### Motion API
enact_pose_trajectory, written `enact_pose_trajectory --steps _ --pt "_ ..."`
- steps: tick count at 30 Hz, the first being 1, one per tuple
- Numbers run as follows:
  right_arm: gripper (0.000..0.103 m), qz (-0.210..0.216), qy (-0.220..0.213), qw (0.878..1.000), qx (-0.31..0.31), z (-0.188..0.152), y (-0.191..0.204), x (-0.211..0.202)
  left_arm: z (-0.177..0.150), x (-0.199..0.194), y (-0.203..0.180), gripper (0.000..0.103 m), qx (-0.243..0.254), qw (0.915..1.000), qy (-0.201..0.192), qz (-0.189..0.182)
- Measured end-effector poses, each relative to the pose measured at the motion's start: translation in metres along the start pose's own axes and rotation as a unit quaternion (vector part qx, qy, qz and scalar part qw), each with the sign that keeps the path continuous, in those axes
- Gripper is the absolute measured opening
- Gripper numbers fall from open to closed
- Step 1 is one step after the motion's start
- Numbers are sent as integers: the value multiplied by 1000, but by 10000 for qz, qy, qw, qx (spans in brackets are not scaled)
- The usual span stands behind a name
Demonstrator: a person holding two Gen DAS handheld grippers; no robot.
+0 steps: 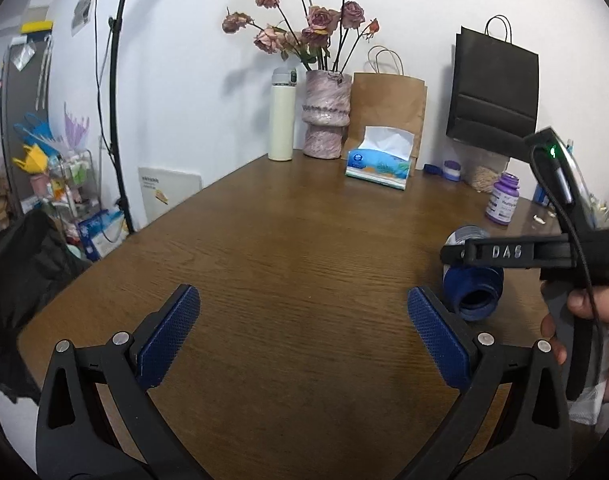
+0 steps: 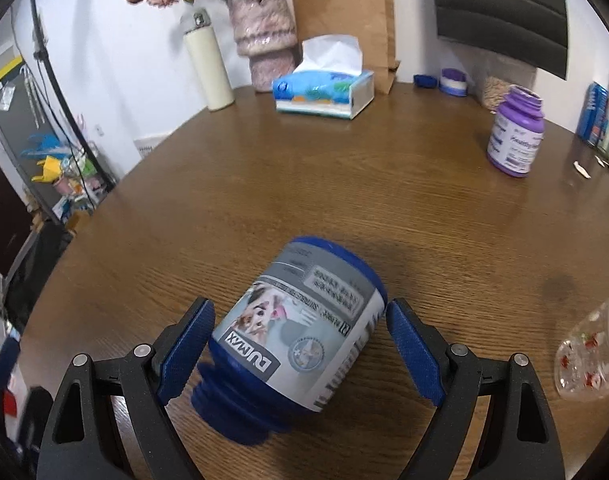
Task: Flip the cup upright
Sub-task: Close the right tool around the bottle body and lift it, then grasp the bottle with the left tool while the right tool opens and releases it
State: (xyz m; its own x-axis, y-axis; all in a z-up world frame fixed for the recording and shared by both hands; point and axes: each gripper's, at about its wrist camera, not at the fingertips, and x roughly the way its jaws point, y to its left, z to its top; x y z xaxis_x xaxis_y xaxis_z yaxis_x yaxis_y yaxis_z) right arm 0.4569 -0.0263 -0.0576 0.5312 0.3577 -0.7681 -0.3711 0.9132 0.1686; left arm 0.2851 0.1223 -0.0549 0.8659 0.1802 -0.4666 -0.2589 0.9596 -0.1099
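1. Blue plastic cup point(image 2: 300, 332), a threaded-neck jar with a grey label, lies on its side on the worktop point(image 2: 344, 184), between the jaws of the right gripper point(image 2: 298, 350), mouth toward the camera.
2. Those jaws stand wide; the left pad looks to be touching the jar, the right pad just beside it.
3. Left gripper point(image 1: 304, 332) has wide jaws holding nothing, with the jar just beyond its right pad.
4. Beyond the right jaws stand a purple bottle point(image 2: 514, 132) and a tissue box point(image 2: 324, 90), well apart.
5. Label reads "DU MAX".
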Motion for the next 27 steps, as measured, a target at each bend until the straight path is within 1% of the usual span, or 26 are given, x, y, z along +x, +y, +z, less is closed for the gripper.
enact_pose_trajectory --steps 1,2,4,5,6,7,9,11,13,15,17,19,20,22,23,24,25,26,27 --pt "86 6 -17 10000 -84 -2 1 0 2 3 2 103 -104 9999 77 -73" --pt "79 21 -31 9999 -159 -3 2 -1 4 7 4 103 -245 9994 200 -153" --pt "75 188 -5 9993 -333 -9 4 -4 11 11 5 103 -423 9977 374 -370" --pt "74 348 32 9983 -475 -14 7 -8 14 10 4 103 -473 9967 418 -505" --pt "74 499 55 9964 -688 -20 11 -13 15 9 3 103 -467 9965 423 -541" --pt "72 548 60 9945 -896 -26 17 -17 18 6 -1 103 -394 9968 407 -555" --pt "71 525 101 9892 -1366 -43 27 -30 18 2 -8 103 -282 9975 319 -565" --pt "69 649 189 9851 -1582 -58 29 -41 17 1 -15 103 -258 9974 288 -610" --pt "69 758 326 9833 -1625 -71 26 -49 16 4 -23 103 -283 9956 472 -752" --pt "69 882 369 9812 -1679 -82 25 -57 18 7 -31 103 -284 9938 669 -846" --pt "69 982 355 9770 -1860 -96 26 -65 20 7 -41 103 -198 9911 733 -1093" --pt "69 934 380 9725 -2097 -102 27 -71 21 11 -52 102 -128 9876 779 -1358" --pt "69 890 371 9698 -2242 -107 28 -75 22 16 -60 102 -85 9848 872 -1502" --pt "69 842 311 9678 -2353 -115 24 -80 22 27 -75 95 10 9761 1123 -1859" --pt "69 869 280 9679 -2340 -118 21 -83 21 33 -85 94 120 9687 1331 -2092" --pt "69 902 259 9680 -2326 -119 18 -84 19 38 -94 87 237 9640 1512 -2176" --pt "69 898 203 9686 -2309 -121 15 -86 15 42 -107 80 448 9591 1711 -2209" --pt "70 873 149 9697 -2278 -122 12 -87 13 45 -115 74 611 9571 1799 -2188" --pt "70 820 141 9715 -2218 -123 7 -86 9 46 -122 65 727 9581 1865 -2051"
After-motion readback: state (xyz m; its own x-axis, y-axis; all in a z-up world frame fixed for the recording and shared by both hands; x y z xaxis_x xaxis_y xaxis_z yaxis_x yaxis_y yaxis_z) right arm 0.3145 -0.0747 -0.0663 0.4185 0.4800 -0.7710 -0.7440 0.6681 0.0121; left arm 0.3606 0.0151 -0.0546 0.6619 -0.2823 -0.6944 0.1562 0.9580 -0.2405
